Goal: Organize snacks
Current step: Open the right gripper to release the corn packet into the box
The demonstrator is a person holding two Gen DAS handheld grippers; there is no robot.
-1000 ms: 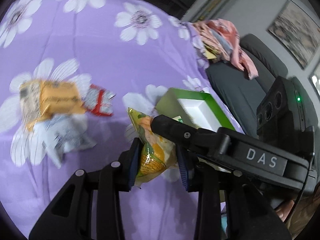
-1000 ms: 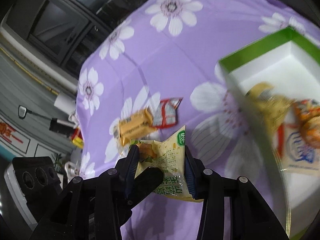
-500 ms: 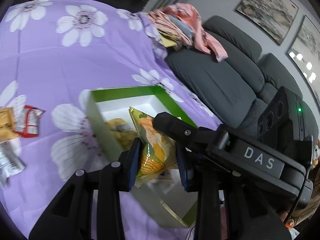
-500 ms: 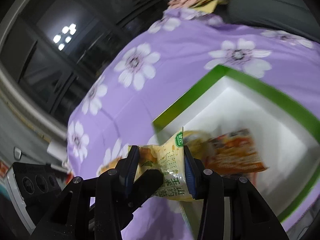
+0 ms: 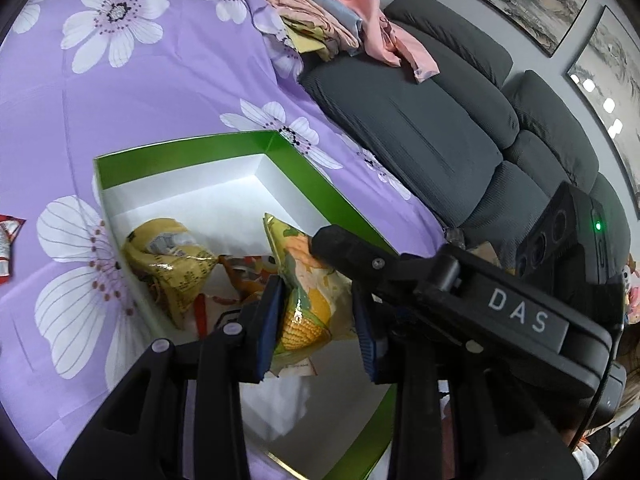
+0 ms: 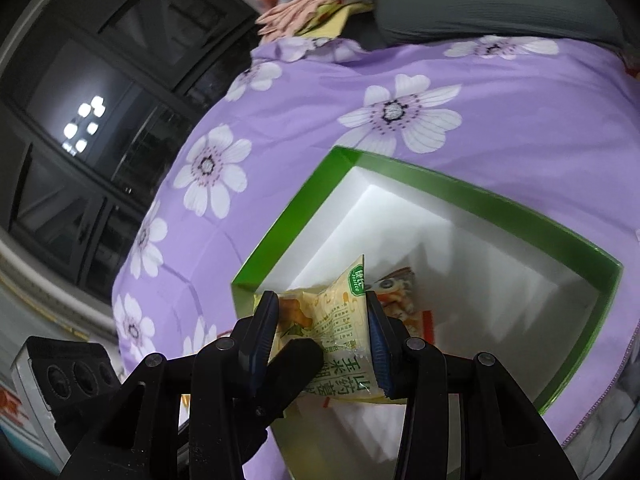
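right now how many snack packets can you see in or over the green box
3 at least: a corn packet held in the left gripper over the green box, a crumpled yellow packet and an orange packet lying inside. Others may be hidden beneath.

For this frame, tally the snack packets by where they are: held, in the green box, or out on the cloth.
Held between both grippers' fingers: 1, corn packet
Lying in green box: 2, yellow packet, orange packet
On purple cloth: 1, red-and-white packet, cut off at the picture's edge
Total: 4
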